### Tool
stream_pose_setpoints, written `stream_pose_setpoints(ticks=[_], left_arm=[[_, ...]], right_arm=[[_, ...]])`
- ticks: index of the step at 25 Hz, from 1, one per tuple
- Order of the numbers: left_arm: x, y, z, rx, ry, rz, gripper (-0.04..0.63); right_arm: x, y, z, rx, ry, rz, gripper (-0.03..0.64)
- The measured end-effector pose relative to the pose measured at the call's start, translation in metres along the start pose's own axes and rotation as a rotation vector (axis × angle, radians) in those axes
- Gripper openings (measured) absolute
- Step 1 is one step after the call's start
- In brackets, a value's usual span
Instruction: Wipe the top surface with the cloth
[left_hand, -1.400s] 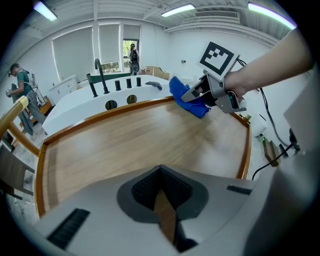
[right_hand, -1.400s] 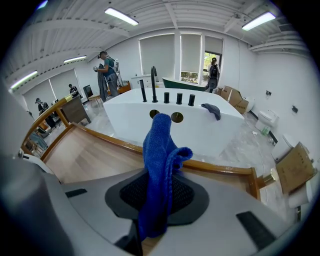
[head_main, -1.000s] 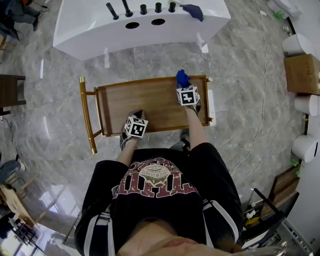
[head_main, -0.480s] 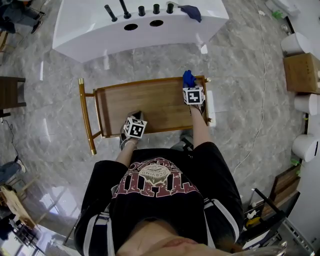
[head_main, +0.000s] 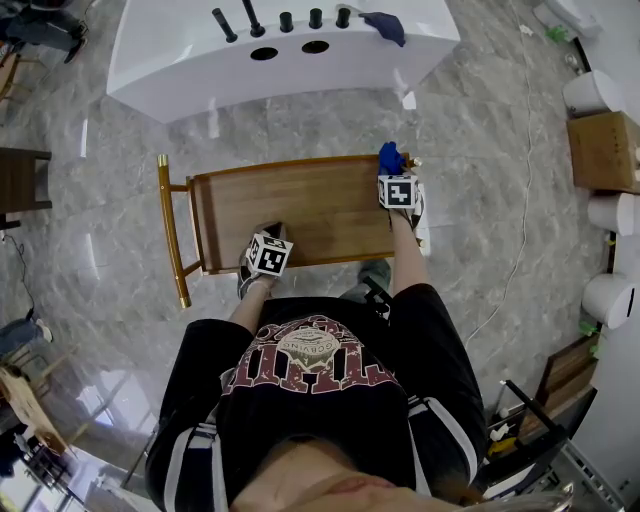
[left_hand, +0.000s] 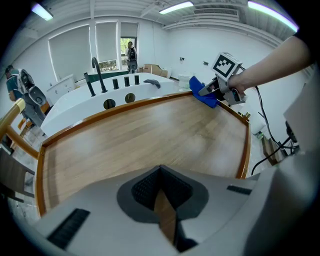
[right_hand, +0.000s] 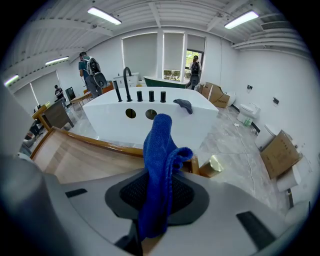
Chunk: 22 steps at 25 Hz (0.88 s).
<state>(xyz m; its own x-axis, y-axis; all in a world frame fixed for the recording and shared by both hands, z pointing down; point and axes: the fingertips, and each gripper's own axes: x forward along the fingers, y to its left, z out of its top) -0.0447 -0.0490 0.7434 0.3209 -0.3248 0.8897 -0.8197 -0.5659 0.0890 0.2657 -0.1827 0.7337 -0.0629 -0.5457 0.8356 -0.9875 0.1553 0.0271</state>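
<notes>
The wooden cart top has a raised rim and gold handles. My right gripper is shut on a blue cloth at the top's far right corner; in the right gripper view the cloth stands up between the jaws. The left gripper view shows that cloth over the far right rim. My left gripper rests on the near edge of the top, jaws shut with nothing between them.
A white counter with black taps, two holes and a dark cloth stands beyond the cart. Cardboard boxes and white rolls sit at the right. A cable runs over the marble floor. People stand far off in the room.
My right gripper has slid the blue cloth to the right and slightly away, from inside the top to its far right corner. The left gripper has stayed put.
</notes>
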Motion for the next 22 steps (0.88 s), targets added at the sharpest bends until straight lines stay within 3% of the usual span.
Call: stream_pose_setpoints(ticks=[8, 13, 19, 22], left_arm=[[-0.001, 0.0, -0.001, -0.006, 0.003, -0.003, 0.046], [0.0, -0.001, -0.001, -0.011, 0.01, -0.007, 0.047], [0.002, 0.002, 0.002, -0.024, 0.015, -0.013, 0.046], [0.002, 0.003, 0.002, -0.021, 0.018, -0.016, 0.046]], right_arm=[[-0.005, -0.018, -0.003, -0.008, 0.039, -0.036, 0.086], [-0.004, -0.016, 0.0, -0.079, 0.088, -0.023, 0.086], [-0.006, -0.021, -0.007, -0.009, 0.081, -0.023, 0.086], [-0.01, -0.02, -0.012, -0.024, 0.065, -0.028, 0.086]])
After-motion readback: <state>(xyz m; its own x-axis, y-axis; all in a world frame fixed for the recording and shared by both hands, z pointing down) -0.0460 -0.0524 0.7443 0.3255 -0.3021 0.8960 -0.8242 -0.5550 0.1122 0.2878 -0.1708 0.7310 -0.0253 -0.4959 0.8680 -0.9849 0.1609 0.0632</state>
